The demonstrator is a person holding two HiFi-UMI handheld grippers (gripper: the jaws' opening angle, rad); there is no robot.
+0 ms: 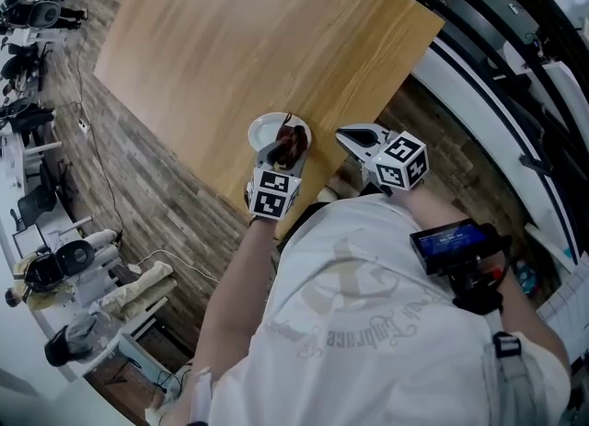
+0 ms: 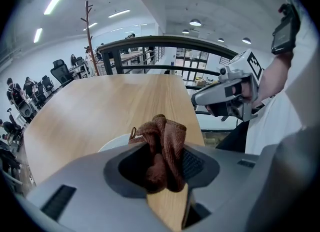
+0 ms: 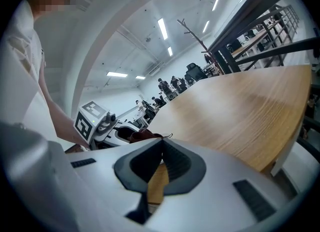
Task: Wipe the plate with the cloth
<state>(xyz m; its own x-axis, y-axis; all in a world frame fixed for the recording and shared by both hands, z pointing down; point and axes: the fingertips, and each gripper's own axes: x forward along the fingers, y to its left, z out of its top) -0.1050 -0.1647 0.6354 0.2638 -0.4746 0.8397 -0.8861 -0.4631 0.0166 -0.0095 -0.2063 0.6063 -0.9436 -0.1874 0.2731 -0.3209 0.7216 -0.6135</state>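
Note:
A white plate (image 1: 266, 126) sits near the front corner of the wooden table (image 1: 248, 56). My left gripper (image 1: 287, 149) is shut on a bunched brown cloth (image 1: 294, 142), which it holds at the plate's near right edge. In the left gripper view the cloth (image 2: 162, 148) fills the jaws and the plate's rim (image 2: 114, 142) shows just behind it. My right gripper (image 1: 348, 137) is shut on nothing, hovering over the table edge to the right of the plate. From the right gripper view the cloth (image 3: 141, 135) and the left gripper (image 3: 122, 127) appear at the left.
The table top (image 2: 100, 105) stretches away bare beyond the plate. A black railing (image 2: 165, 45) runs behind the far edge. Office chairs (image 1: 37, 10) and gear stand on the wood floor at the left.

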